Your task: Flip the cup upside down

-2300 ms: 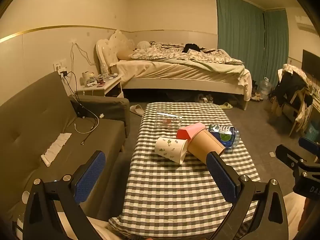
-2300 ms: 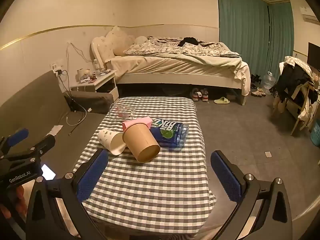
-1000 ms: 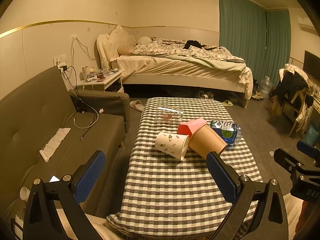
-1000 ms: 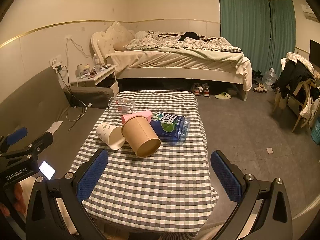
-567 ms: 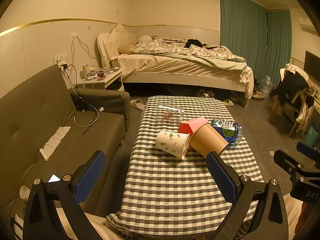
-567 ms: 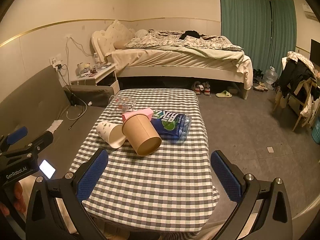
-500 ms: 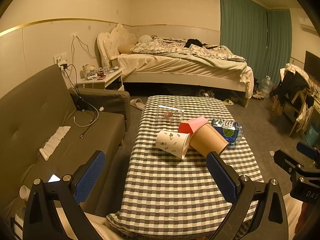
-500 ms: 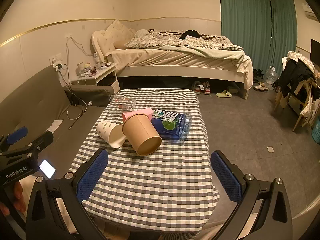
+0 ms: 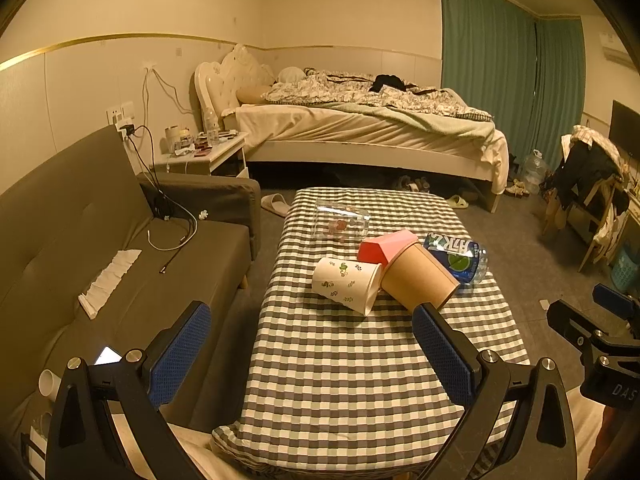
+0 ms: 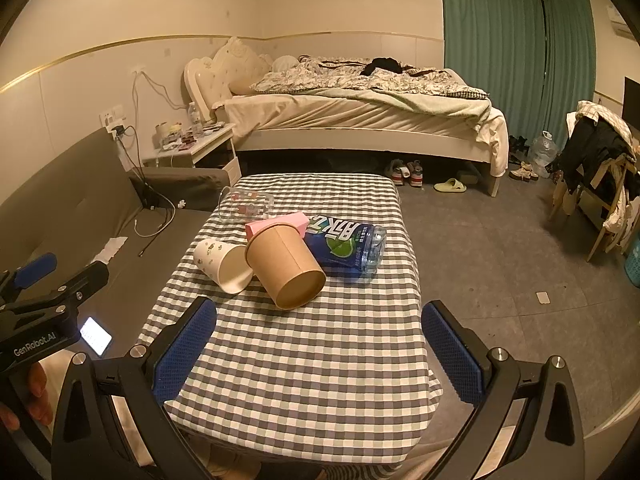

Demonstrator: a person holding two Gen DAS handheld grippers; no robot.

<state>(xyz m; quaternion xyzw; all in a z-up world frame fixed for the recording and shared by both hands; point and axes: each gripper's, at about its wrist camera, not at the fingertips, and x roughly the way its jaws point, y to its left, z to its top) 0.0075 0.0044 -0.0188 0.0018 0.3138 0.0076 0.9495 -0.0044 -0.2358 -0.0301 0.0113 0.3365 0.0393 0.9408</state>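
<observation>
A white paper cup with a leaf print (image 9: 345, 284) (image 10: 221, 261) lies on its side on the checked table (image 9: 360, 380) (image 10: 304, 360), mouth toward me. A brown paper cup (image 9: 418, 277) (image 10: 286, 266) lies on its side beside it, touching it. My left gripper (image 9: 310, 356) is open and empty above the table's near left part. My right gripper (image 10: 320, 354) is open and empty above the table's near edge. Both are well short of the cups.
A pink box (image 9: 385, 247), a blue-labelled plastic bottle (image 10: 348, 242) on its side and a clear glass jar (image 9: 341, 224) lie behind the cups. A grey sofa (image 9: 100, 248) runs along the left. A bed (image 9: 360, 128) stands behind the table.
Both grippers have drifted slightly, staying open and back from the cups. Nothing on the table has moved.
</observation>
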